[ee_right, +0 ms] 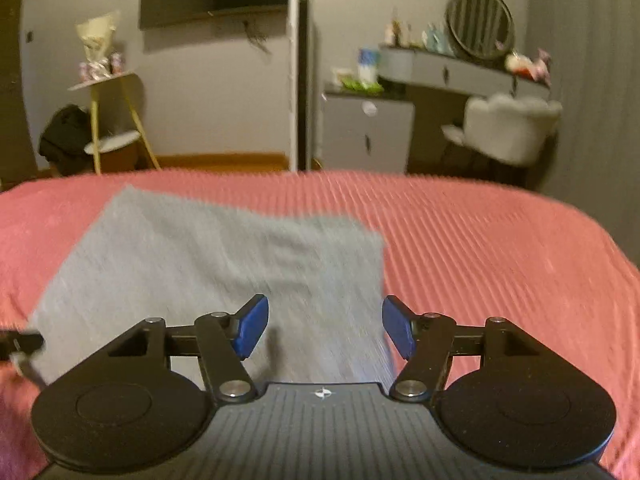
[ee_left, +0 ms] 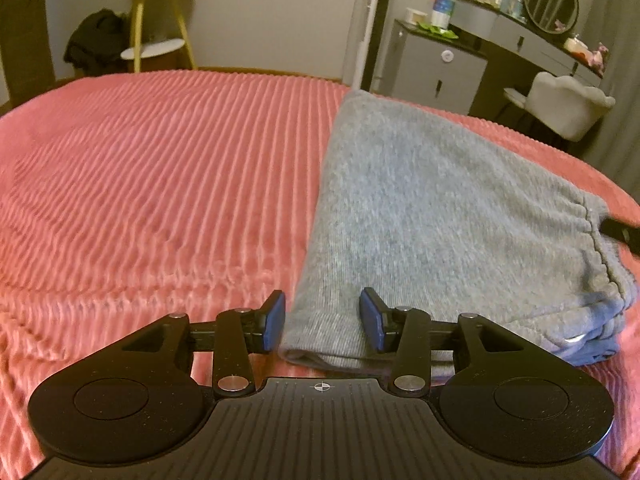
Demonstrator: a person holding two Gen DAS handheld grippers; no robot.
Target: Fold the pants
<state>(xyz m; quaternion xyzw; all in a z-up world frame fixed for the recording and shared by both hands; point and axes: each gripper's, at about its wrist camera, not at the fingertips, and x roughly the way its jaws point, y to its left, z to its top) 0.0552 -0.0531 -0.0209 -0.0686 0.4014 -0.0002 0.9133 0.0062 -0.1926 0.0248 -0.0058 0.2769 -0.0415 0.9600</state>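
Both hand-held grippers point(ee_left: 322, 322) point(ee_right: 324, 326) gape — folded grey pants point(ee_left: 420, 216) beneath.

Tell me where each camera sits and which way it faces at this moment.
Left wrist view: sits on the left tongs, facing down across the pink bed cover at the near left corner of the folded grey pants; its open blue pads show, and the other tongs' black tip at the right edge.
Right wrist view: sits on the right tongs, facing the pants' near right edge; its open pads show.
Shared: pants, bed cover, yellow side table, grey dresser with round mirror, white chair.
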